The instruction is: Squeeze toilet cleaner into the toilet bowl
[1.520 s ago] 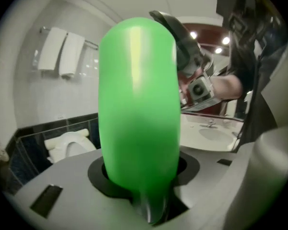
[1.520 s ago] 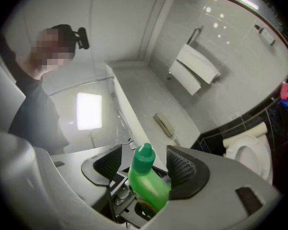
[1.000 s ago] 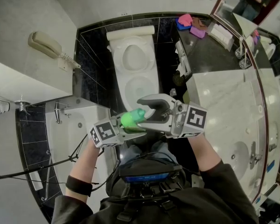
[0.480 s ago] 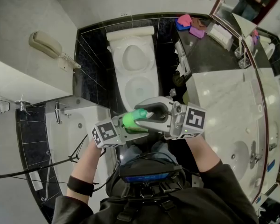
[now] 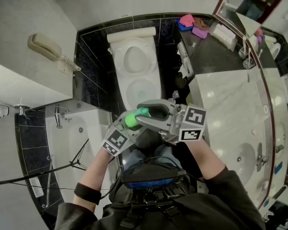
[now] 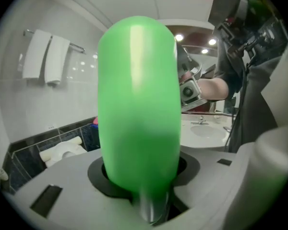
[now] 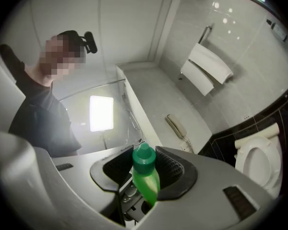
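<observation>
A bright green toilet cleaner bottle [image 5: 132, 119] hangs in front of me above the open white toilet [image 5: 143, 87]. My left gripper [image 5: 128, 124] is shut on its body, which fills the left gripper view as a green bottle [image 6: 139, 104]. From the right, my right gripper [image 5: 147, 112] reaches over the bottle's top. Its jaws have just been closing, and the dark green cap [image 7: 144, 158] now sits pinched between the two ribbed pads. The toilet [image 7: 259, 162] shows at the right edge of the right gripper view.
A wall telephone [image 5: 45, 47] hangs at the left and a bathtub [image 5: 81, 128] lies below it. To the right are a marble vanity counter [image 5: 225, 104] with a sink [image 5: 245, 159]. Pink and purple items [image 5: 192, 25] lie on the dark shelf. Towels [image 7: 206, 71] hang on a rail.
The right gripper's jaws have narrowed from wide apart to closed on the cap. The left gripper has tilted, its marker cube swinging lower, and the bottle has shifted slightly towards the toilet.
</observation>
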Motion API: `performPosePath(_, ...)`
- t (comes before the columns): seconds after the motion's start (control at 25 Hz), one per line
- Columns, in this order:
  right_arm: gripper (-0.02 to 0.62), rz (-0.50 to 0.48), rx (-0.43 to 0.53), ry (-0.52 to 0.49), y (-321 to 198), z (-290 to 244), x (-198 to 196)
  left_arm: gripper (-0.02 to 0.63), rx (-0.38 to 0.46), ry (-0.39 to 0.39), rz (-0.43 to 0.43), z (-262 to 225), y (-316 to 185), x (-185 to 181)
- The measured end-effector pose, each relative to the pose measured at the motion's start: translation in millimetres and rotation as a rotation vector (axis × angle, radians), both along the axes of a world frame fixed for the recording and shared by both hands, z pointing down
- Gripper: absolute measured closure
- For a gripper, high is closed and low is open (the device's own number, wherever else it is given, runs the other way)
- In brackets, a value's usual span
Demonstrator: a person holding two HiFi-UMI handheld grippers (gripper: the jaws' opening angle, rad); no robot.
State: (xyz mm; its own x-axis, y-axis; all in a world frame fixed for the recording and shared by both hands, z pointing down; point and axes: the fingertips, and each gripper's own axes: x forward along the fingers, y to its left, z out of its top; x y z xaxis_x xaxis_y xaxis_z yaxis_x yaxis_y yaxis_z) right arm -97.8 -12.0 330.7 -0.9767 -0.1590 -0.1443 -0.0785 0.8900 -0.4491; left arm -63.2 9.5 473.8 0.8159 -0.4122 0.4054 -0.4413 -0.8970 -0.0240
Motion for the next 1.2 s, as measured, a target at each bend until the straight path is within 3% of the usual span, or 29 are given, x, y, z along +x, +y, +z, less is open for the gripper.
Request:
performPosePath(0.2, 0.439, 0.052, -0.198, 0.073, -9.6, 21.7, 0.3, 0.413, 0.078, -0.051, -0.194, 17.5, -21.3, -6.5)
performPosePath(0.48, 0.439, 0.107, -0.342, 0.163, -12.1, 48.1, 3.7, 0.413, 0.129, -0.13, -0.361, 51.6, -31.1, -20.2)
performPosePath(0.8, 0.424, 0.144, -0.367, 0.178, -15.9, 54.6, 10.7, 0.413, 0.114, -0.138, -0.349, 60.0, -31.6, -14.2)
performPosePath(0.96, 0.295, 0.146, -0.332, 0.171, -18.4, 52.1, 4.8, 0.413, 0.099, -0.132, -0.345, 60.3, -31.5, -15.6)
performPosePath(1.04, 0.265, 0.151, -0.309, 0.157, -20.3, 51.0, 4.8, 0.413, 0.082, -0.12, -0.338, 59.7, -30.2, -15.5)
performPosePath(1.2, 0.267, 0.152, -0.2, 0.1, -22.5, 39.3, 8.0, 0.413, 0.053, -0.071, -0.223, 40.8, -24.3, -7.5)
